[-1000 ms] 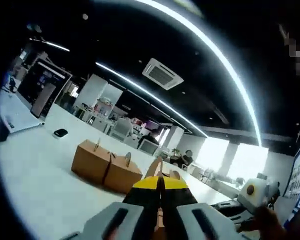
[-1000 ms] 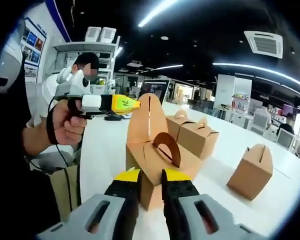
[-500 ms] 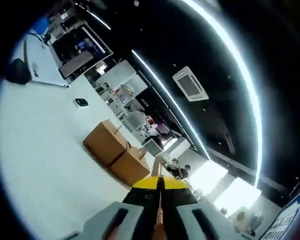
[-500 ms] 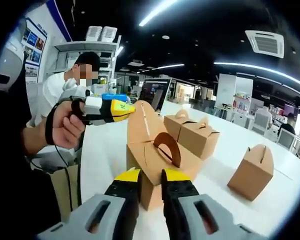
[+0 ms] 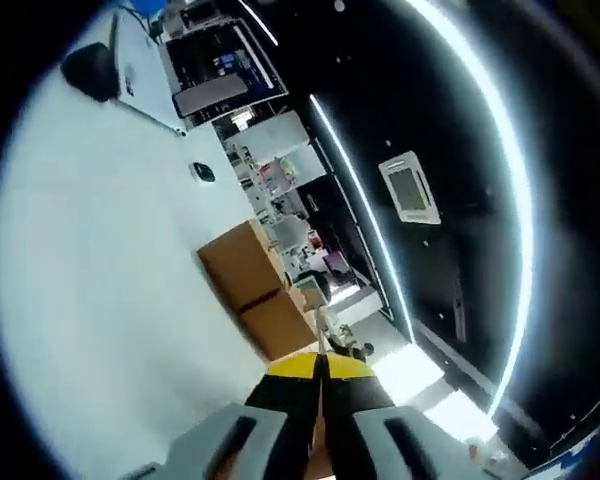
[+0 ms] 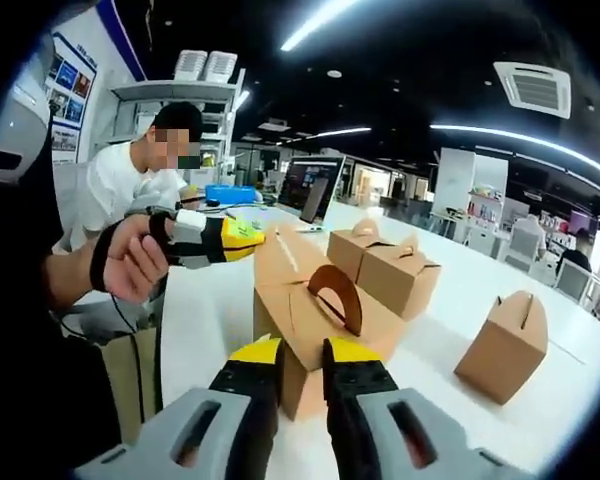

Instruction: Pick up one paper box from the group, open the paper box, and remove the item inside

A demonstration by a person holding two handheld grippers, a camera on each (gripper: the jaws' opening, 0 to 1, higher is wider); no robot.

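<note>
the right gripper (image 6: 292,352) has its two jaws only a little apart, pinched on the near edge of the open paper box (image 6: 305,335), which stands on the white table (image 6: 212,290) just in front of it. one flap of this box is bent over to the left, and the left gripper (image 6: 242,232) grasps it at its tip; the person's left hand (image 6: 132,260) holds that gripper. in the left gripper view the left gripper (image 5: 320,365) shows its yellow tips pressed together with a thin piece of brown card between them.

behind the open box two closed boxes (image 6: 385,265) stand touching each other, and in the left gripper view they are the pair of boxes (image 5: 255,290) beyond the jaws. a single box (image 6: 505,340) stands well apart at the right, near the table edge. a seated person in white (image 6: 130,190) is behind the table, beside a shelf (image 6: 180,95); a monitor (image 6: 310,190) stands further back under long ceiling lights (image 6: 525,140).

the table between the open box and the single box is free
</note>
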